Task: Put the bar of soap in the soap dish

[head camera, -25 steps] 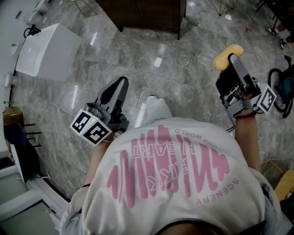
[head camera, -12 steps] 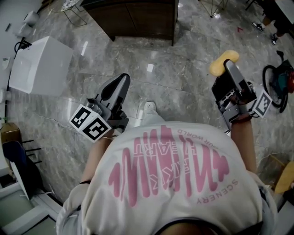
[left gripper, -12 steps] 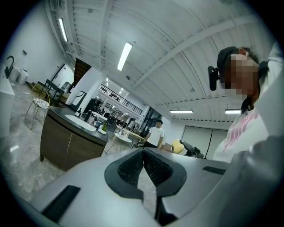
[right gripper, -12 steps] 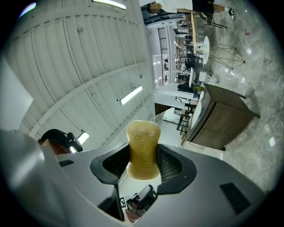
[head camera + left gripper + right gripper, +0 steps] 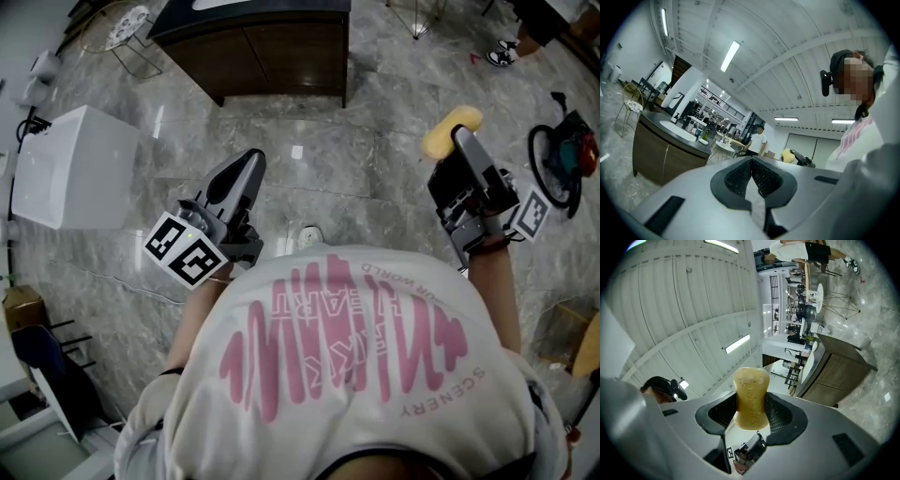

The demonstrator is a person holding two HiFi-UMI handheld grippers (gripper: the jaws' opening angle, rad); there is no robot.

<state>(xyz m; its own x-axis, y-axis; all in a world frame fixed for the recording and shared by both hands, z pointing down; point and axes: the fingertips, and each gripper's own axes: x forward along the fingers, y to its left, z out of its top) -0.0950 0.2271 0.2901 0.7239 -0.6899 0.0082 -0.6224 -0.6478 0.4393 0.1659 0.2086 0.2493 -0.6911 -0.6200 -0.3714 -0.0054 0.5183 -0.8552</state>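
While clamped between the jaws of the right gripper [image 5: 457, 142], the yellow oblong bar of soap [image 5: 451, 131] sits upper right in the head view.
Soap juts past the pads, above grey marbled floor [image 5: 361, 169]. Left gripper [image 5: 241, 176], centre left: jaws together, nothing between. Dark wooden cabinet [image 5: 281, 42] top centre.

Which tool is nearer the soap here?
Right. The right tool is clamped on the soap, which sticks out past its jaws. The left tool is shut and empty, off to the soap's left and not touching it.
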